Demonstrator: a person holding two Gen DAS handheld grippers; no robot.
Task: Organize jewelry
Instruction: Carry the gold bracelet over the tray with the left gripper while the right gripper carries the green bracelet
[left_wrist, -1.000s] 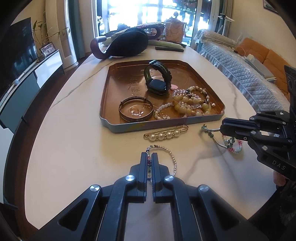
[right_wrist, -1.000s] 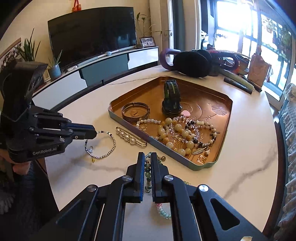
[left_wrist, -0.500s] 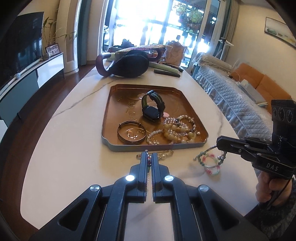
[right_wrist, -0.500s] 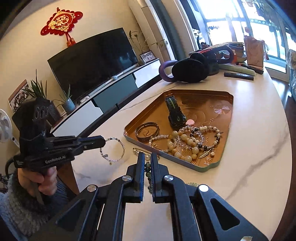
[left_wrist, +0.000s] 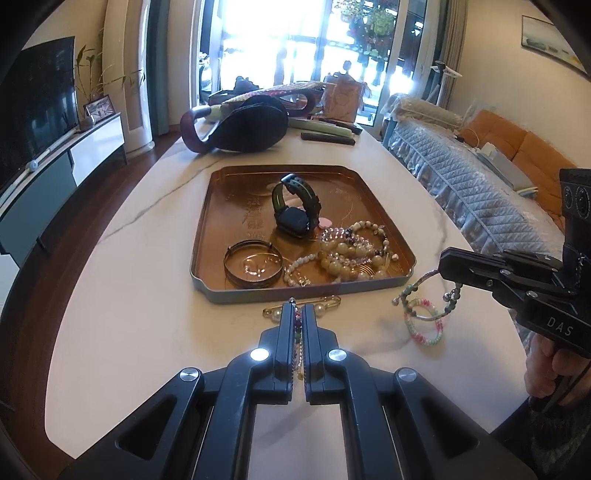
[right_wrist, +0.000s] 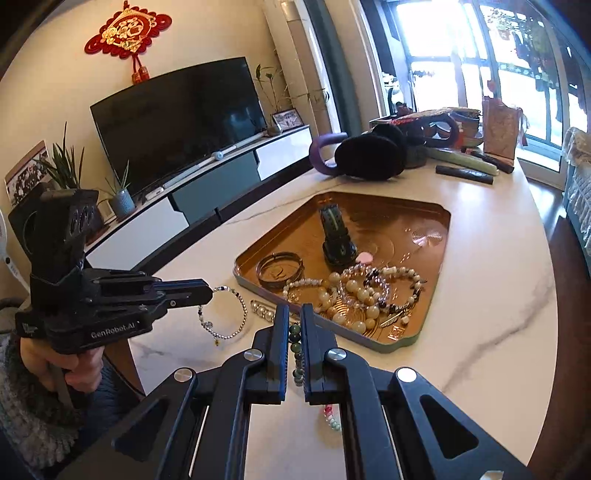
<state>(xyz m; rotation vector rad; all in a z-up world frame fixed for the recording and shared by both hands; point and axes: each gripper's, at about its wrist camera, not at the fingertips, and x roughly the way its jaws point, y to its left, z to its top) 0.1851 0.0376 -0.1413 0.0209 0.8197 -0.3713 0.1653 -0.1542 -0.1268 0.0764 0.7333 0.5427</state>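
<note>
The left hand-held gripper (left_wrist: 298, 314) was clamped on a thin silver beaded bracelet (right_wrist: 226, 313). The right hand-held gripper (right_wrist: 294, 314) pinched a green beaded bracelet (left_wrist: 424, 308) above the white marble tabletop (left_wrist: 147, 295).

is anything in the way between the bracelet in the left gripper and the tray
Only the pearl pin, lying on the table just before the tray rim. The left gripper holds the silver bead bracelet lifted, so it should pass over pin and rim.

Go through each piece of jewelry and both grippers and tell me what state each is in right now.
left gripper: shut on thin beaded bracelet, lifted
right gripper: shut on green bead bracelet, lifted
pearl pin: on table beside tray
watch: in tray, strap fastened
bangle: flat in tray
</note>
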